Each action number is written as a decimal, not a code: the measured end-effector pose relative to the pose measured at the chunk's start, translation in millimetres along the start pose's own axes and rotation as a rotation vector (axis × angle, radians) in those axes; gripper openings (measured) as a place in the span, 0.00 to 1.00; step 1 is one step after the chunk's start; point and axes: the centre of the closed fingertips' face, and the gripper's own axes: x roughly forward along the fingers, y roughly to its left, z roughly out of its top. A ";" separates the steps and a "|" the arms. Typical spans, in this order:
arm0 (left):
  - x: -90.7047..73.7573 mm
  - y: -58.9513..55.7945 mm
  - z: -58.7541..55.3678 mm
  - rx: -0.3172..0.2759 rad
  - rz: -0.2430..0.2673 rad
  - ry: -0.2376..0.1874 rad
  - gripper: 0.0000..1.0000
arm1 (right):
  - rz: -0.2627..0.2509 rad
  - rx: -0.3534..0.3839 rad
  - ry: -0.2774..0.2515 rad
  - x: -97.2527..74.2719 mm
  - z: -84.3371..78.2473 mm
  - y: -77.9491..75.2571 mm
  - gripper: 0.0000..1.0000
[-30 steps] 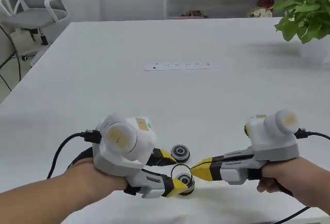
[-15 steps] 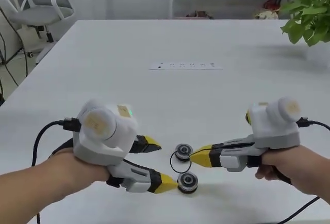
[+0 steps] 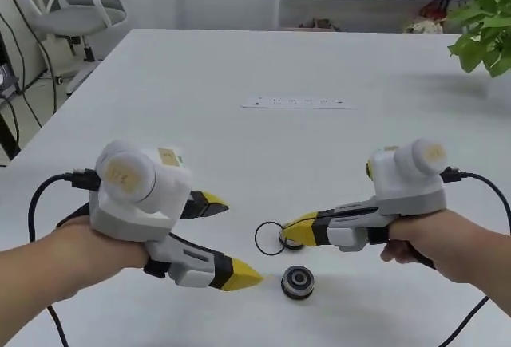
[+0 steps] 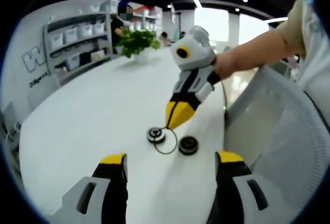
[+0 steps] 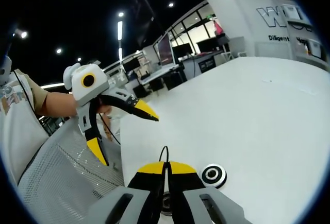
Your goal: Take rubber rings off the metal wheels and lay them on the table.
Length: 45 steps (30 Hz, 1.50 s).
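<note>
The near wheel (image 3: 298, 281) sat flat on the white counter (image 3: 359, 76), close to the person's edge, and serves here as the marker for everything else. Just beyond it, apart from it, lay the far wheel (image 3: 291, 242), partly covered by the yellow tips of the right tool (image 3: 289, 226). That tool reached in from the right of the near wheel with its jaws pinched together on the thin black rubber ring (image 3: 256, 239). The ring hung as an open loop from the tips, up and to the left of the near wheel. In the left gripper view the right tool (image 4: 178, 117) came down over the far wheel (image 4: 156, 135). There the ring (image 4: 166, 153) drooped between that wheel and the near wheel (image 4: 188, 145), and whether it touched the counter could not be told. The right gripper view showed the closed jaws of the right tool (image 5: 165, 167) with the ring (image 5: 164, 154) rising as a thin line from between them. The left tool (image 3: 235, 241) stood to the left of the near wheel with its jaws spread wide and nothing between them, its lower tip near that wheel but clear of it. A white socket strip (image 3: 297, 103) lay well beyond the near wheel, near the middle of the counter.
</note>
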 end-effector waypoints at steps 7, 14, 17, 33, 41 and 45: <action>-7.9 7.2 -5.8 -0.020 0.021 -0.001 0.73 | -0.008 0.000 0.030 13.3 -3.1 -6.1 0.00; -12.0 10.5 -9.0 -0.034 0.033 0.000 0.73 | -0.014 -0.008 0.077 28.3 -11.3 -8.8 0.00; -13.5 11.8 -11.2 -0.038 0.038 0.001 0.73 | -0.020 -0.013 0.100 32.9 -17.4 -10.7 0.00; -13.1 12.8 -16.6 -0.052 0.037 0.019 0.73 | -0.057 -0.051 0.156 36.7 -31.1 -20.0 0.02; -11.9 12.1 -15.8 -0.051 0.033 0.023 0.73 | -0.066 -0.065 0.156 35.8 -31.0 -21.2 0.10; -11.1 11.9 -15.4 -0.049 0.031 0.025 0.73 | -0.067 -0.069 0.149 33.6 -28.6 -20.0 0.15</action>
